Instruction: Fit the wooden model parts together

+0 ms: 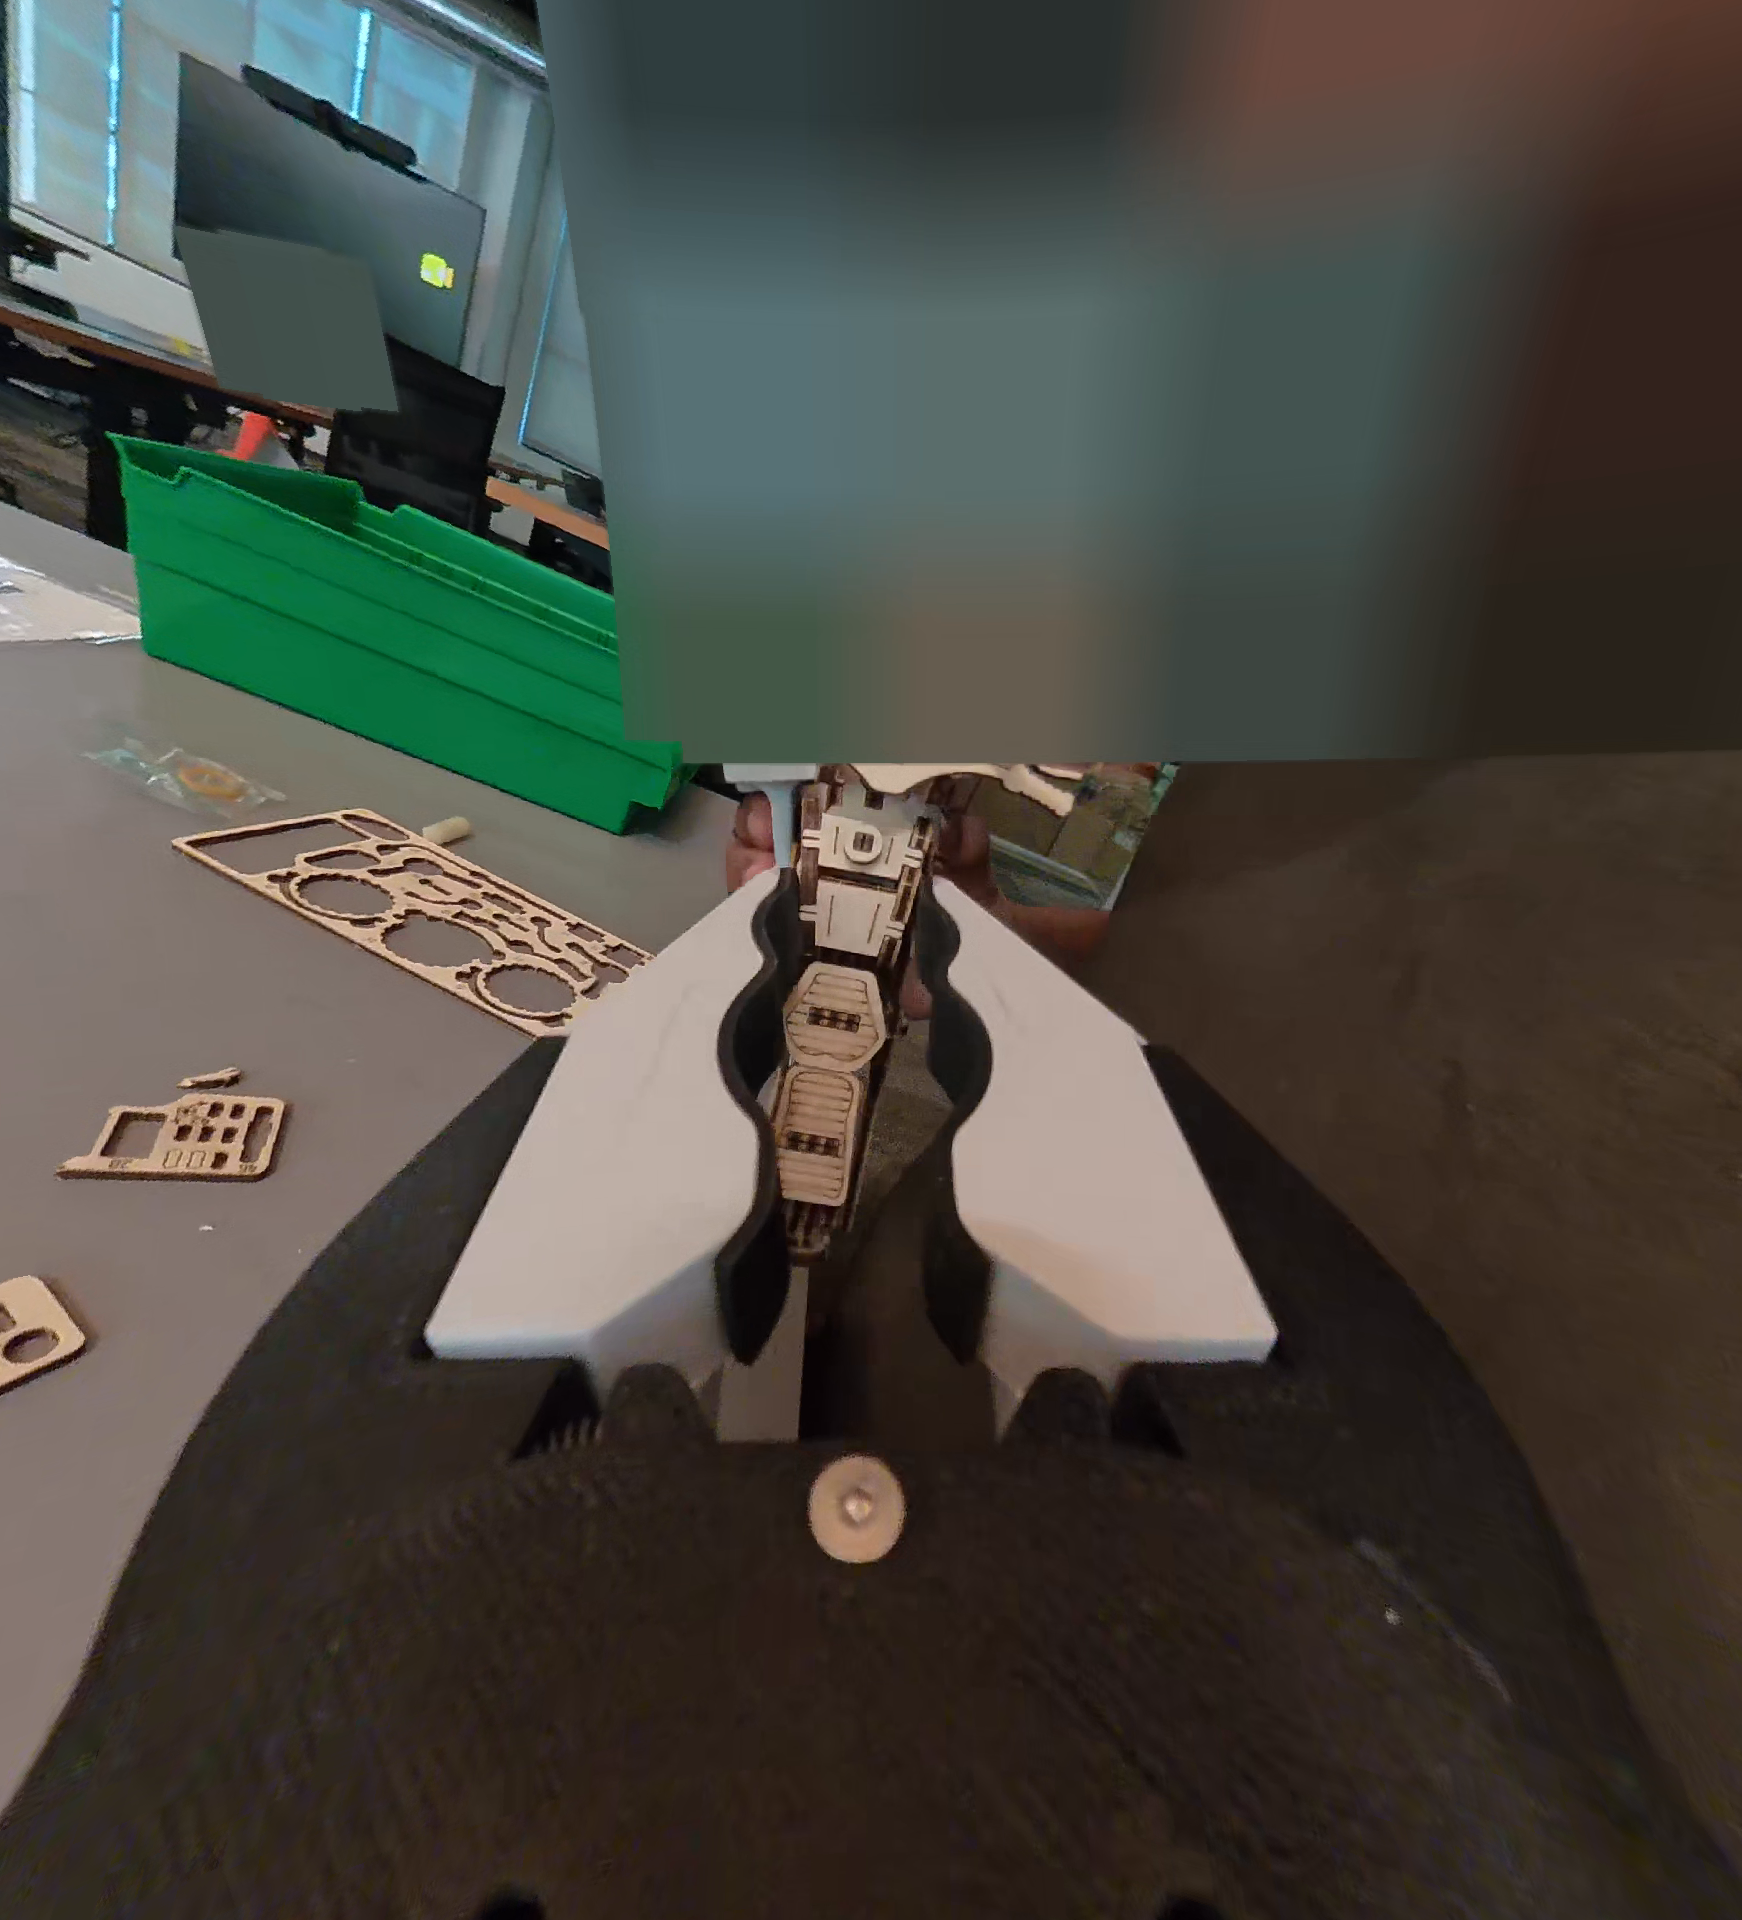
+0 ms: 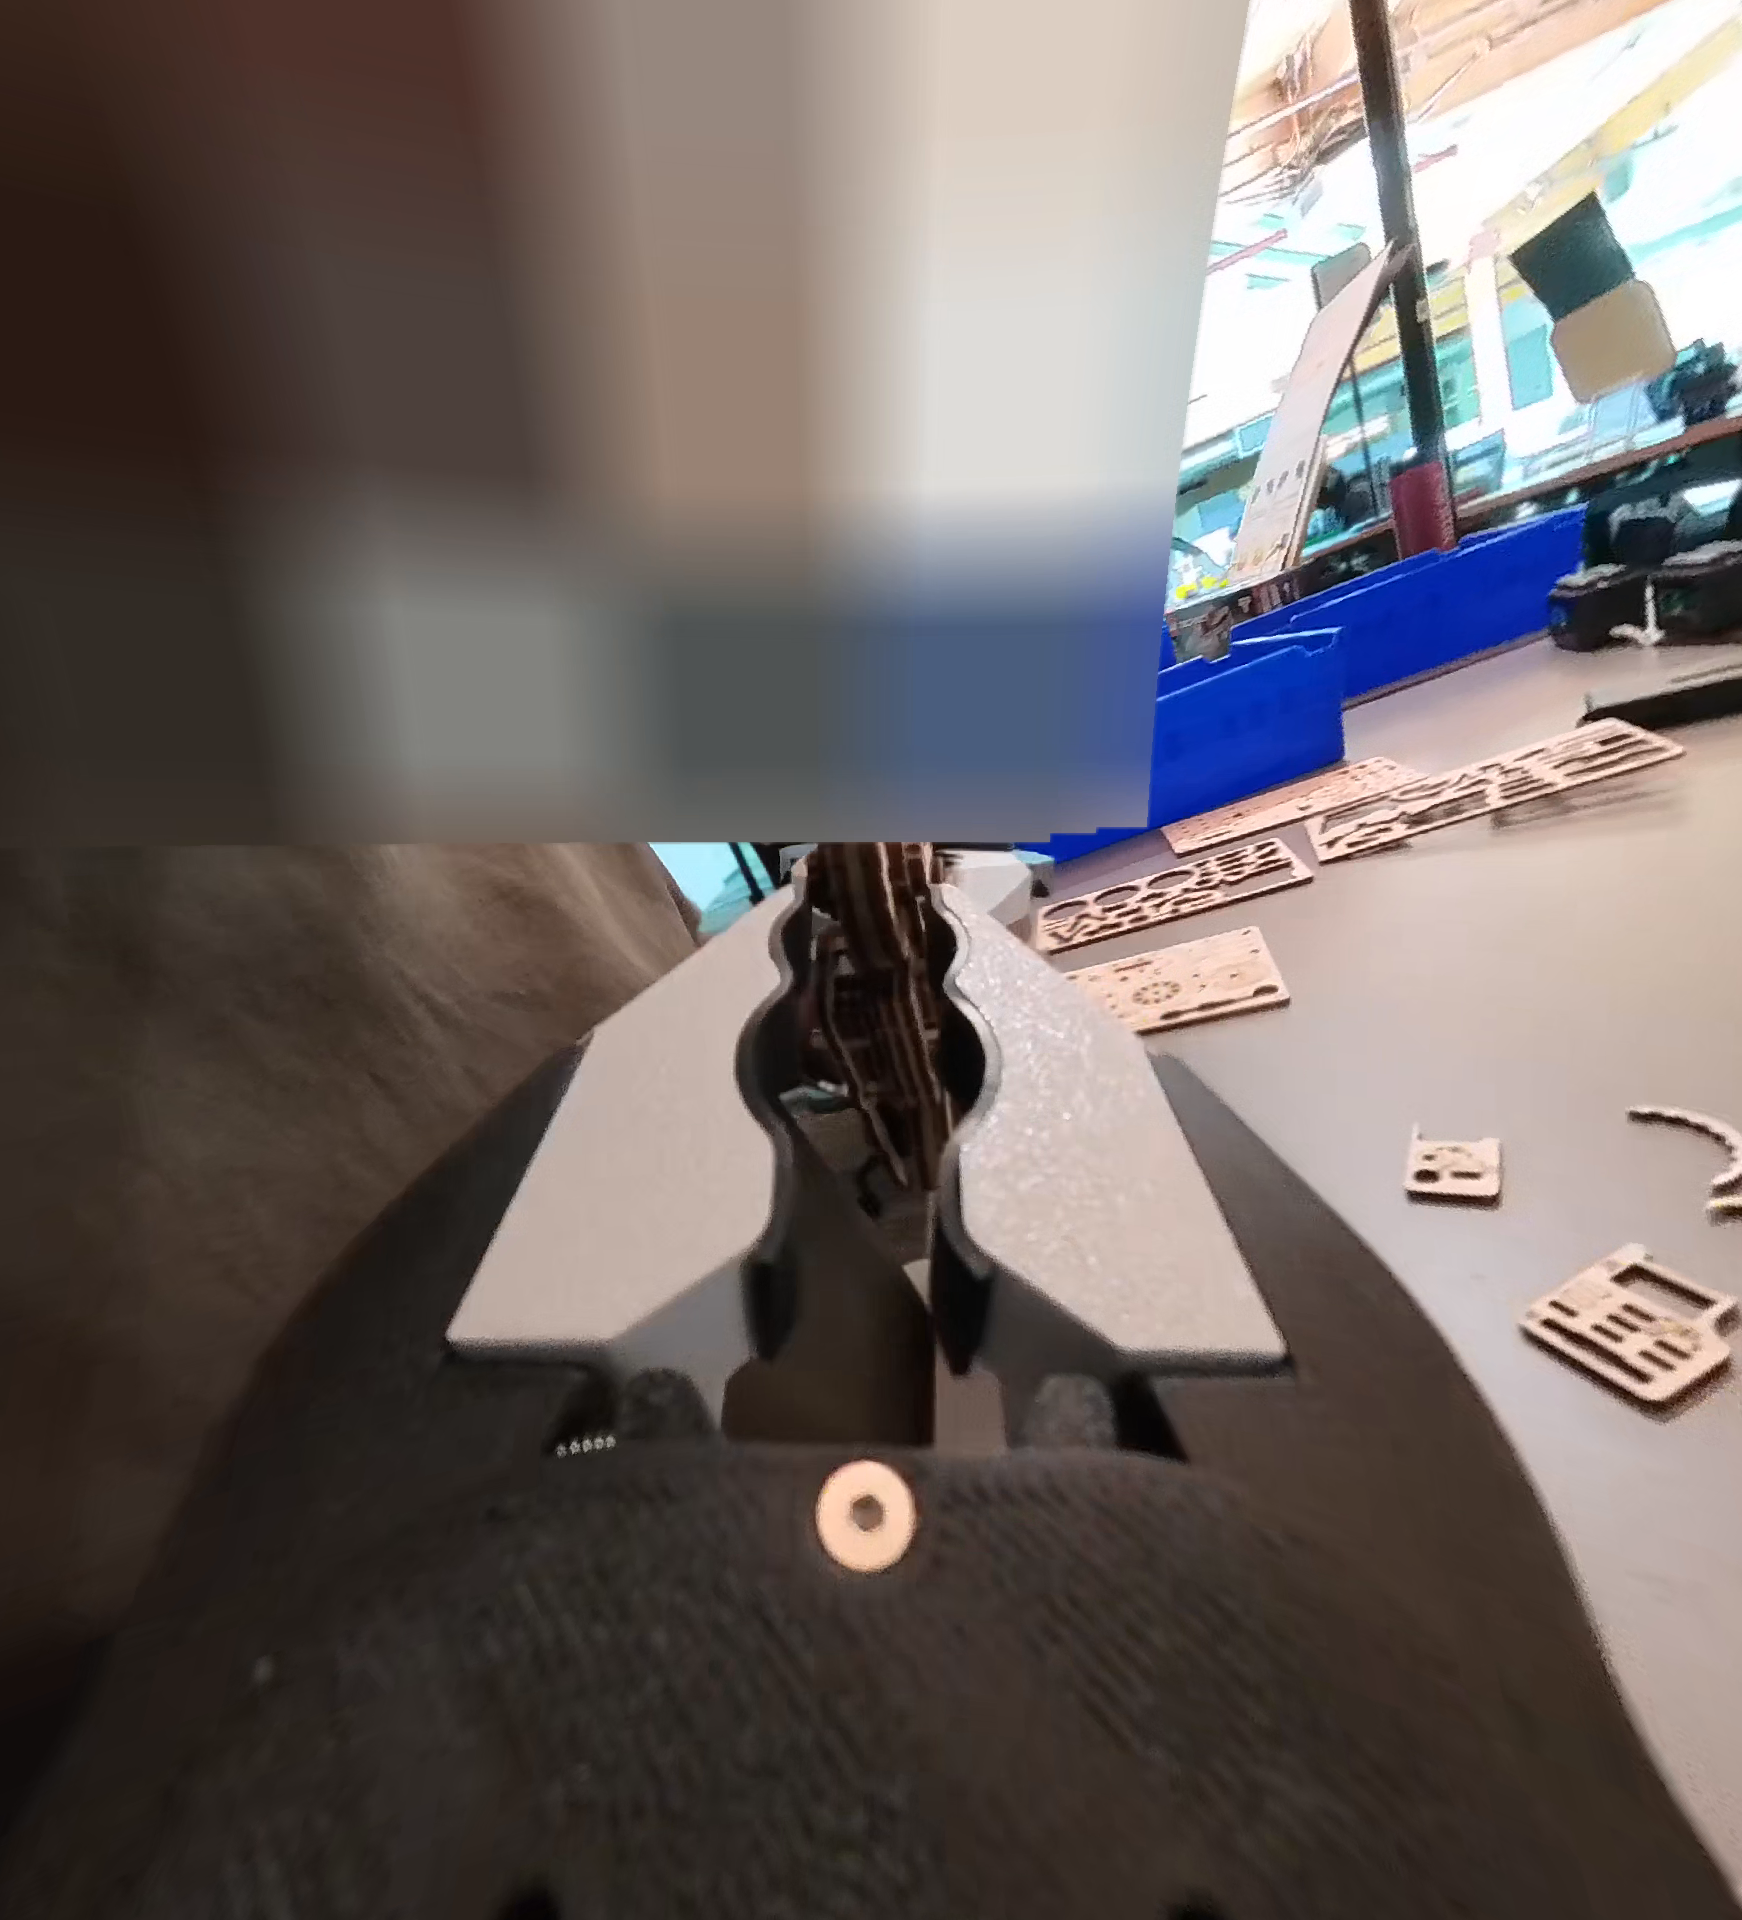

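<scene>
1. Between the grey fingers of the left claw point(image 1: 851, 914), a wooden model assembly point(image 1: 831, 1049) is pinched above the grey desk point(image 1: 223, 935).
2. The same assembly is clamped by the right claw point(image 2: 872, 914).
3. Punched-out wooden sheets point(image 1: 420, 914) are spread beside a green bin point(image 1: 368, 613).

No writing can be read on anything here.

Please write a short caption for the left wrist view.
Left gripper holds a wooden model above a grey table beside a green bin.
</scene>
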The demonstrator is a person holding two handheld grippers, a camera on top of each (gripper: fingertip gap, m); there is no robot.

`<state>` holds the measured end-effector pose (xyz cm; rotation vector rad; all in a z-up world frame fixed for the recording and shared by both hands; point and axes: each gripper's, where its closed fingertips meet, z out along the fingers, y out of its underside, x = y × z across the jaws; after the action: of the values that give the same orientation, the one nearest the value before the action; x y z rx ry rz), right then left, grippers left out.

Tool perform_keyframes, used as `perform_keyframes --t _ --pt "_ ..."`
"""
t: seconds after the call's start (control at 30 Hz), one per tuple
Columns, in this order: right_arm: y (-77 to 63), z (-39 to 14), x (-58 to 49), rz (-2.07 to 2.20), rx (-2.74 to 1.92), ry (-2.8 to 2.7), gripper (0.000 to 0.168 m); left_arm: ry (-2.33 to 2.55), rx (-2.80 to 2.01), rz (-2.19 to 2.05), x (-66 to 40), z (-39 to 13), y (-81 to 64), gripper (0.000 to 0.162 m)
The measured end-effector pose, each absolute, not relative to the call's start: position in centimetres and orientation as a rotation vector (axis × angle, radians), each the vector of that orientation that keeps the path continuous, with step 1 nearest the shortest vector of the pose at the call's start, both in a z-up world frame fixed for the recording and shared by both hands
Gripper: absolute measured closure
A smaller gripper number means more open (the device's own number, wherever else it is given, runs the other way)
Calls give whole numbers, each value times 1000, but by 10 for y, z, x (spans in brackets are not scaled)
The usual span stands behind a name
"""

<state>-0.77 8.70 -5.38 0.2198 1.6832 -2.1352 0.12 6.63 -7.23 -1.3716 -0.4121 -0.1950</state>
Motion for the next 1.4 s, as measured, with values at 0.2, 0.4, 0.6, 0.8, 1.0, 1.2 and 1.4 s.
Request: perform_keyframes --t 0.2,0.4,0.6,0.8,1.0,1.2,1.4 --pt "85 -59 -13 -2075 295 1639 149 -449 -1370 -201 -3 -76 66 142" --pt "84 -64 -17 -2044 356 1616 149 -495 -1332 -250 -8 -77 63 143" --pt "86 -65 -26 -2065 415 1619 143 -582 -1280 -304 -18 -79 59 143" --pt "89 -70 -36 -2068 508 1625 140 -661 -1281 -314 -27 -87 58 143" --pt "85 -84 -41 -2034 575 1726 140 -755 -1225 -385 -35 -93 56 143" --pt "77 -90 -35 -1975 595 1718 132 -761 -1240 -374 -34 -95 58 143" --pt "72 -99 -32 -1908 630 1733 132 -745 -1269 -344 -29 -93 63 143"
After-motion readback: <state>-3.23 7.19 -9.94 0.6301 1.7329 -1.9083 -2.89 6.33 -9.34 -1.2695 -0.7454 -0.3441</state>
